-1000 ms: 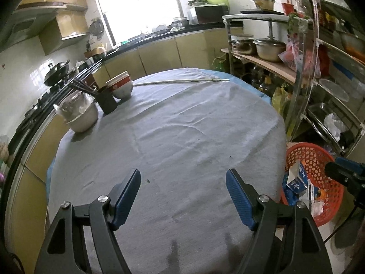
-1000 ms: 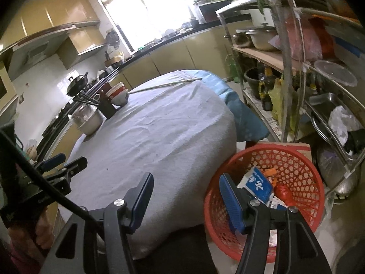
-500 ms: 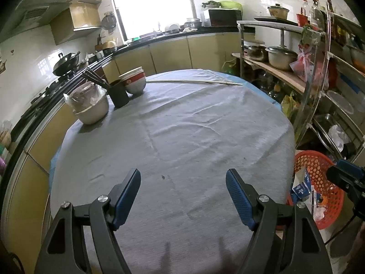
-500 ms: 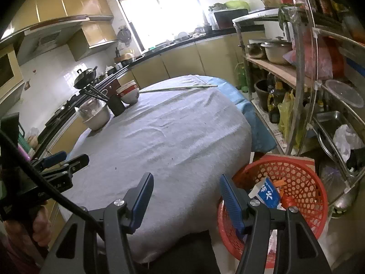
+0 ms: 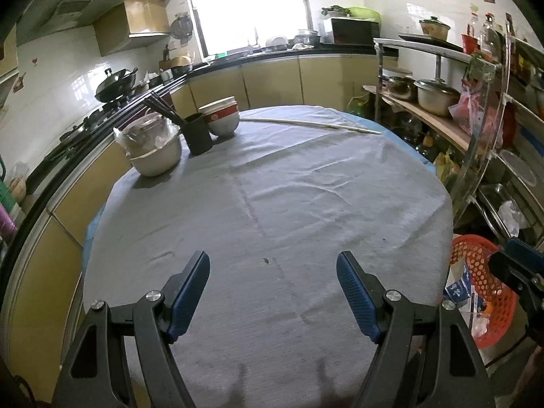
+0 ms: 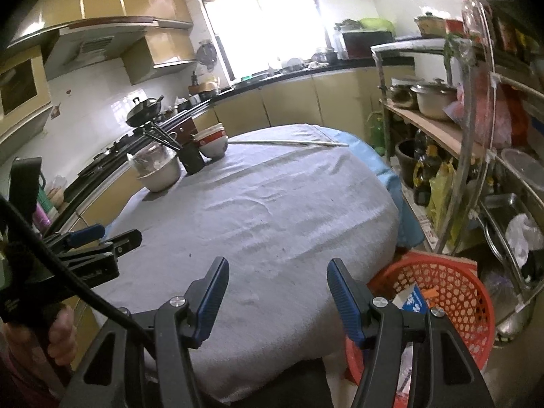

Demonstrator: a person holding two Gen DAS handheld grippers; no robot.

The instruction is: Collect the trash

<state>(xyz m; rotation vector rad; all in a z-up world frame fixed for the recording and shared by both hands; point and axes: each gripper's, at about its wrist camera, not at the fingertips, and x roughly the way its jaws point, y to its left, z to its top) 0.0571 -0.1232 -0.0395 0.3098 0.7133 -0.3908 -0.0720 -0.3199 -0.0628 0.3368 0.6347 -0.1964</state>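
Note:
My left gripper hangs open over the near part of the round table, nothing between its blue pads. My right gripper is open too, above the table's near right edge, empty. A red plastic basket stands on the floor to the right of the table; a blue and white carton and other scraps lie in it. The same basket shows at the right edge of the left wrist view, with the right gripper's tip in front of it. A grey cloth covers the table.
At the table's far left stand a covered bowl, a black chopstick holder and stacked bowls. A long white stick lies along the far edge. A metal rack with pots and bottles lines the right. A hand holds the left gripper.
Both grippers have drawn back from the table and rolled level; the basket has slid toward the right edge in both views. Neither gripper's opening has altered.

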